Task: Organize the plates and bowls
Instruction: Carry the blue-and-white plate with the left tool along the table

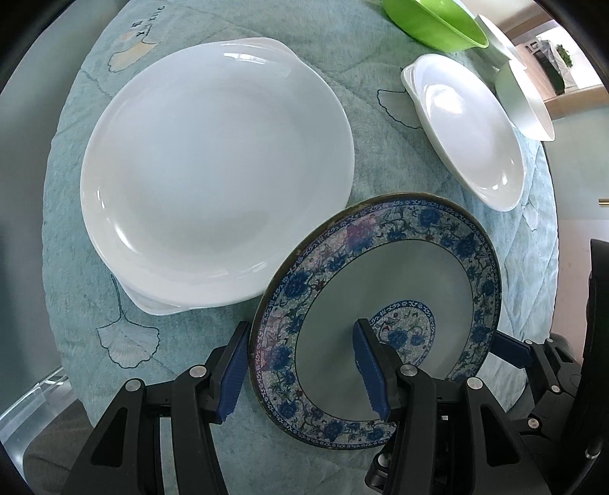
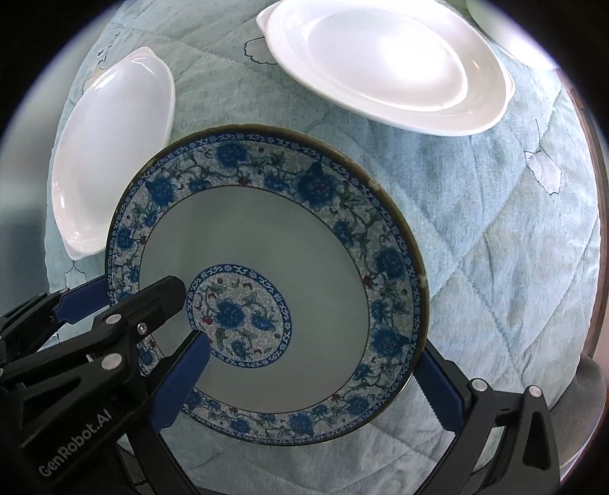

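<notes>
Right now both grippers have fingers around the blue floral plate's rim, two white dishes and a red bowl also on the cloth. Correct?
One thing is off: the bowl is green, not red, as the left wrist view shows at the top edge. The rest stands: the left gripper and right gripper both straddle the blue floral plate, with the large white dish and smaller white dish on the cloth.

A pale teal quilted cloth [image 1: 213,342], stitched with fan-shaped ginkgo leaves and some lettering near 11 o'clock, covers the round table [image 2: 593,213], whose dark wooden edge shows at 3 o'clock in the right wrist view. At 2 o'clock in the left wrist view, a daylit room holds a wooden shelf [image 1: 563,99] with a small green plant [image 1: 564,56].
</notes>
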`<state>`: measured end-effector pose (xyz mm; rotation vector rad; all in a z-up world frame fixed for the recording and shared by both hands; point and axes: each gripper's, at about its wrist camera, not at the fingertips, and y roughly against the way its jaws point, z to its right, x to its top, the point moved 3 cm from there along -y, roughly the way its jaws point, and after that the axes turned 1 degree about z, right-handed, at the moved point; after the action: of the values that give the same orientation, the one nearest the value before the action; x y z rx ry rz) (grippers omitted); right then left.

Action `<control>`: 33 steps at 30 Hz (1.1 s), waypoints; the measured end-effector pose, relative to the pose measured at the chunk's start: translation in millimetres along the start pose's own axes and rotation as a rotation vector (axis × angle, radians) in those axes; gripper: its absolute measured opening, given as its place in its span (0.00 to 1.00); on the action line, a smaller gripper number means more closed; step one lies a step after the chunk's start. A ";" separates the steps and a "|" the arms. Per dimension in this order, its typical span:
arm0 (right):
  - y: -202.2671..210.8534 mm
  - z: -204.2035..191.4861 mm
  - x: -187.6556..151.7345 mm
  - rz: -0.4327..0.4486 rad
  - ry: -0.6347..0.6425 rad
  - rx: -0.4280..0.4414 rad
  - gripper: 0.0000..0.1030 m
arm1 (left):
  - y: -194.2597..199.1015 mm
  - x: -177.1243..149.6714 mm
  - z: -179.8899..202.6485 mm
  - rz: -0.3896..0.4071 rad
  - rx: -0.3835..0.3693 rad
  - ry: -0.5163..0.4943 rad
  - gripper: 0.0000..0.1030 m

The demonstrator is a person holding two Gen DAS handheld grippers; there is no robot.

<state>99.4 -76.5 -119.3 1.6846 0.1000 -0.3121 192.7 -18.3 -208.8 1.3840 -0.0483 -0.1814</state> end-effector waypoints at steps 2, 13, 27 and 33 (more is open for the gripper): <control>3.8 -1.0 1.7 0.000 0.004 -0.002 1.00 | 0.3 0.7 0.8 0.000 -0.002 0.003 0.49; -1.3 19.3 13.7 -0.016 -0.003 0.007 1.00 | -1.5 2.0 2.4 -0.019 0.002 0.020 0.49; -6.7 9.8 39.4 -0.023 -0.011 0.060 1.00 | 5.6 12.3 -11.3 0.008 0.034 0.029 0.48; -8.1 6.7 30.7 -0.027 0.009 0.062 1.00 | 5.2 -4.7 -13.3 0.000 0.033 0.049 0.48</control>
<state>125.9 -85.5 -135.8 1.7478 0.1210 -0.3310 190.4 -3.8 -205.8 1.4206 -0.0107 -0.1474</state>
